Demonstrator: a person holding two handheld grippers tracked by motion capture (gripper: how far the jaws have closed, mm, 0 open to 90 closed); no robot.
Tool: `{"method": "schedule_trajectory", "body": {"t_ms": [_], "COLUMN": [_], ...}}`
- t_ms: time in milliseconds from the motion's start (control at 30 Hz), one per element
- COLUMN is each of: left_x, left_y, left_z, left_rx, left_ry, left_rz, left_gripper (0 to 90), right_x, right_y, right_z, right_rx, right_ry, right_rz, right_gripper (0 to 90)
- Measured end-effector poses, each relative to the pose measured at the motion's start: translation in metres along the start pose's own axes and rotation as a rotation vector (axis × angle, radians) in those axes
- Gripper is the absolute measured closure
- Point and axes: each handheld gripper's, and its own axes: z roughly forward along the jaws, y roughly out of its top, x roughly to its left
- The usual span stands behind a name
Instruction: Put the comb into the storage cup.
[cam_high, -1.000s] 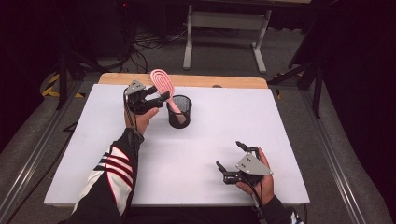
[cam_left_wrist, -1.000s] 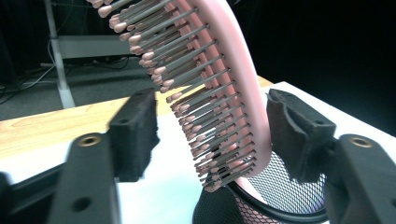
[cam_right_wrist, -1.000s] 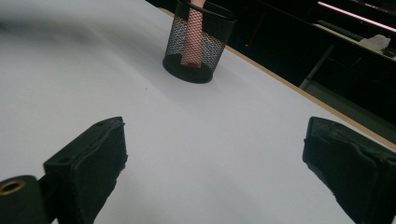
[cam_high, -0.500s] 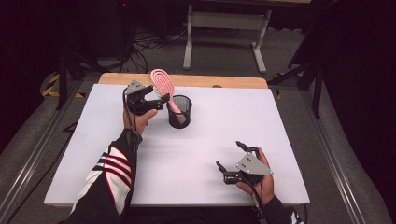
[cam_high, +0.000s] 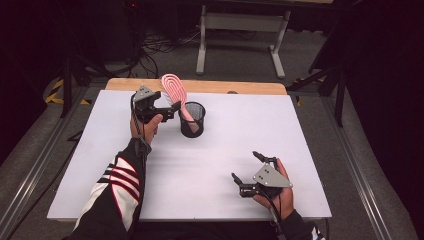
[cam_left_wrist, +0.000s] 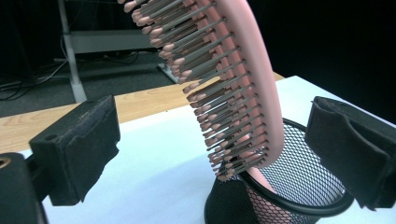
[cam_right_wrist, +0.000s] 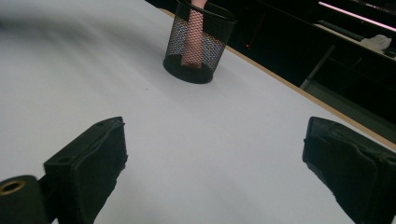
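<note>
A pink hairbrush (cam_high: 174, 88) stands handle-down in a black mesh cup (cam_high: 192, 120) at the back middle of the white table (cam_high: 300, 130), its head leaning left and away. My left gripper (cam_high: 171, 111) is just left of the cup, level with the brush's neck. Its jaws have just been opening. In the left gripper view the hairbrush (cam_left_wrist: 252, 93) rises between the wide-apart pads (cam_left_wrist: 79, 149), and neither pad touches it. My right gripper (cam_high: 245, 166) rests near the front right of the table, open and empty, facing the cup (cam_right_wrist: 198, 44).
A strip of wooden tabletop (cam_high: 240, 87) runs behind the white surface. Beyond it lie a grey floor with cables (cam_high: 160, 45) and a white desk frame (cam_high: 240, 30). A sleeve with red and white stripes (cam_high: 117, 185) crosses the front left.
The left gripper's jaws look a little wider around the brush than a second ago. Both hands, the brush and the cup keep their places.
</note>
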Motion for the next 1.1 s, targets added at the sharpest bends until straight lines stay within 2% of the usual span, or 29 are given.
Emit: {"method": "schedule_trajectory", "body": {"t_ms": [233, 300, 600, 633, 800, 1100], "left_x": [0.000, 0.000, -0.003, -0.003, -0.004, -0.008], "left_y": [0.002, 0.003, 0.007, 0.008, 0.010, 0.014], "left_z": [-0.004, -0.006, -0.012, -0.013, -0.016, -0.021], "left_rx": [0.002, -0.013, -0.017, -0.011, -0.008, 0.011], "left_ry": [0.012, 0.023, 0.034, 0.038, 0.035, 0.026], "left_rz": [0.023, 0.027, 0.058, 0.073, 0.089, 0.152], "left_gripper": [4.8, 7.9, 6.4, 6.4, 6.4, 6.3], "right_x": [0.000, -0.001, 0.000, -0.001, 0.000, 0.000], "right_y": [0.000, 0.000, 0.000, 0.000, 0.000, 0.000], "right_z": [0.000, 0.000, 0.000, 0.000, 0.000, 0.000], "right_rx": [0.001, 0.002, 0.002, 0.003, 0.002, 0.002], "right_ry": [0.000, -0.001, 0.000, 0.001, 0.001, -0.001], "right_rz": [0.000, 0.002, -0.001, 0.001, 0.000, -0.001], "right_gripper": [6.9, 6.9, 6.9, 6.9, 6.9, 6.9]}}
